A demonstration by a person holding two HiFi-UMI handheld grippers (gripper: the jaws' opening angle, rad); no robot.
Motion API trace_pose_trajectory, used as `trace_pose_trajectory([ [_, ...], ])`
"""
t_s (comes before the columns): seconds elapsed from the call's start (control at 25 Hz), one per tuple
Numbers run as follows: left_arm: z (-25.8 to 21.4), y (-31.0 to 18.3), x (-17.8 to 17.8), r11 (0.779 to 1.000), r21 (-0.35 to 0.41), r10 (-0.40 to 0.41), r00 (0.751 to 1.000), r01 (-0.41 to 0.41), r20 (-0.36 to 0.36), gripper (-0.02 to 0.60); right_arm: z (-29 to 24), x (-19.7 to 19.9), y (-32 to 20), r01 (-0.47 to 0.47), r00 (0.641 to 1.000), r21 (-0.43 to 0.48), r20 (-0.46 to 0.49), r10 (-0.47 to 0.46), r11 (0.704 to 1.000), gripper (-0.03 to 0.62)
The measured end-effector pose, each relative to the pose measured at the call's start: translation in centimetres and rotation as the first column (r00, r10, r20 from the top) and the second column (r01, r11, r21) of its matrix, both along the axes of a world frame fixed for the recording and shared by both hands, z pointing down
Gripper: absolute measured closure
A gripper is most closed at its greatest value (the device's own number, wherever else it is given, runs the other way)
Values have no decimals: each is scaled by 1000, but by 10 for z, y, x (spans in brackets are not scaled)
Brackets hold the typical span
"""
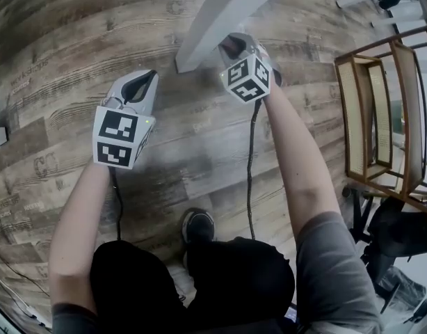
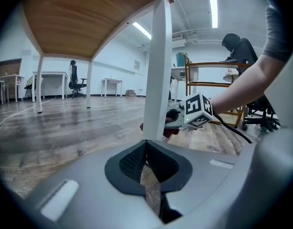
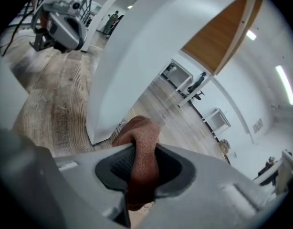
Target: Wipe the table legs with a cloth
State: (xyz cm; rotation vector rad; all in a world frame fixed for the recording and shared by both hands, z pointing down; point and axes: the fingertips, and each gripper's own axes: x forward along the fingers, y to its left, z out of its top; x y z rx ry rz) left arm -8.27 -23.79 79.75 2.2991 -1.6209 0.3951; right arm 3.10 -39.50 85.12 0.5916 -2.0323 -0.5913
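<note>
A white table leg [image 1: 212, 21] slants down to its foot on the wood floor. My right gripper [image 1: 231, 48] is beside that foot, shut on a reddish-brown cloth [image 3: 140, 144] that bulges out of the jaws and lies against the leg [image 3: 132, 66] near its base. In the left gripper view the leg [image 2: 157, 66] stands straight ahead, with the right gripper [image 2: 171, 120] and a bit of the cloth [image 2: 171, 131] just behind its foot. My left gripper [image 1: 145, 82] hovers to the left of the leg, apart from it, shut with nothing in it [image 2: 147, 168].
A wooden cane-panelled chair [image 1: 377, 120] stands to the right, with a dark office chair base [image 1: 380, 218] beside it. The person's shoe [image 1: 197, 226] is on the floor below the grippers. More white tables [image 2: 51, 80] stand far off.
</note>
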Motion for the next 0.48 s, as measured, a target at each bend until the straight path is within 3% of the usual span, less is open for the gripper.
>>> trace_pose_trajectory([
  [0.24,-28,-5,-5,998,55,-25,999,26,-22,563,-52,16,4,-139,967,3,217,135,990,511],
  [0.48,-71,-3,-16,995,98,-32,999,33,-13,563,-90,44,24,-230,946,31,242,216,973,511],
])
